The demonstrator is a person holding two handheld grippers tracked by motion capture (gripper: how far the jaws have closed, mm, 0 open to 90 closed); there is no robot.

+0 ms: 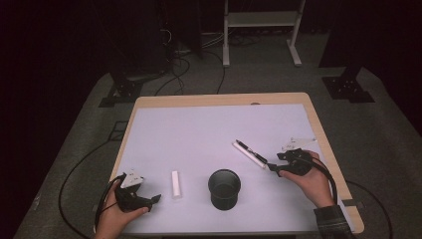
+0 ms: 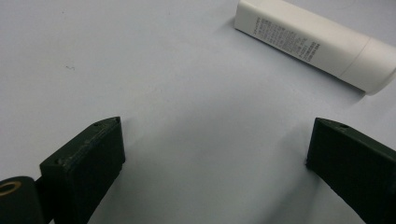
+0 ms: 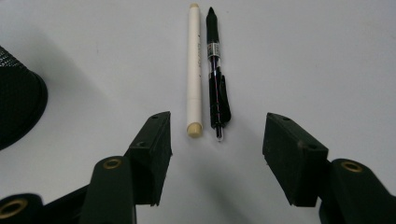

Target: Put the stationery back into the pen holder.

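The surface (image 1: pixel 209 124) carried a pale sheet that left a strip of wood showing along its far and right edges, and most of the sheet's far half lay bare. The left tongs (image 1: pixel 155 198) sat near the front left corner, jaws spread wide over bare sheet in the left gripper view, gripping nothing. A short white tube (image 1: pixel 175 183) lay just beyond them to the right, apart from both jaws; small grey print ran along its body (image 2: pixel 314 43) but was too fine to read. A black mesh cup (image 1: pixel 224 188) stood upright near the front edge, between the two hands and well apart from each. The right tongs (image 1: pixel 273 168) were held by the right hand (image 1: pixel 313 181) toward the right edge, jaws likewise spread and holding nothing. Straight ahead of their gap lay a white pen (image 3: pixel 194 70) and a black pen (image 3: pixel 215 77) side by side, nearly touching, their near ends just short of the jaw tips; faint lettering on the white barrel was illegible
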